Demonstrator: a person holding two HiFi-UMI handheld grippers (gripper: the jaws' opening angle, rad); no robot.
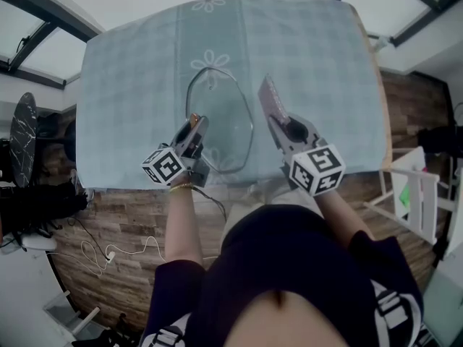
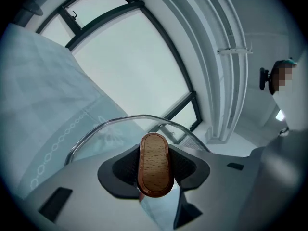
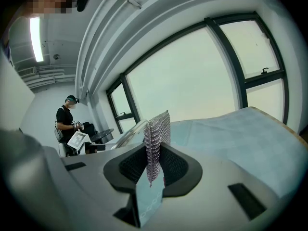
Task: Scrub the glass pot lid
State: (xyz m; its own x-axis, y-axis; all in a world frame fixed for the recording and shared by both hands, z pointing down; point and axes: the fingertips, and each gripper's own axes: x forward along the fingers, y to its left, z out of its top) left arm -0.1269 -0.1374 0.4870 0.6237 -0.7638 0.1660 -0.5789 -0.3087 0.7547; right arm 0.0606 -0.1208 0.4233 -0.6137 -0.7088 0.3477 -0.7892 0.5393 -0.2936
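Two grippers work together over the table point(image 1: 130, 85) w/ its pale checked cloth. The left gripper point(image 1: 195, 127) is clamped on the wooden knob point(image 2: 155, 163) of the glass lid point(image 1: 223, 118). Its pads press the knob from both sides, so the lid stands tilted up on edge, and the metal rim curves away beyond the jaws. Whether the lower rim rests on the cloth, I cannot see. The right gripper point(image 1: 281, 121) pinches a metal mesh scrubber point(image 1: 272, 98), which sticks up out of the jaws like a small flag. The scrubber is just beside the lid's right edge; if they touch already, I cannot tell.

The step in hand, as I judge it, is to bring the mesh onto the glass and rub. To do it well:
- Lay the broad face of the mesh on the glass, not its thin edge, i.e. turn the right gripper a bit first.
- The mesh looks floppy, so press moderately and use short strokes; otherwise it probably folds over.
- The left grip must stay firm, because the knob is smooth wood and the lid may swing round it under side pressure.
- Push toward the knob side, not against the free rim, esp. near the table edge.
- Work from centre out to the rim, and turn the lid w/ the left gripper to reach the rest.
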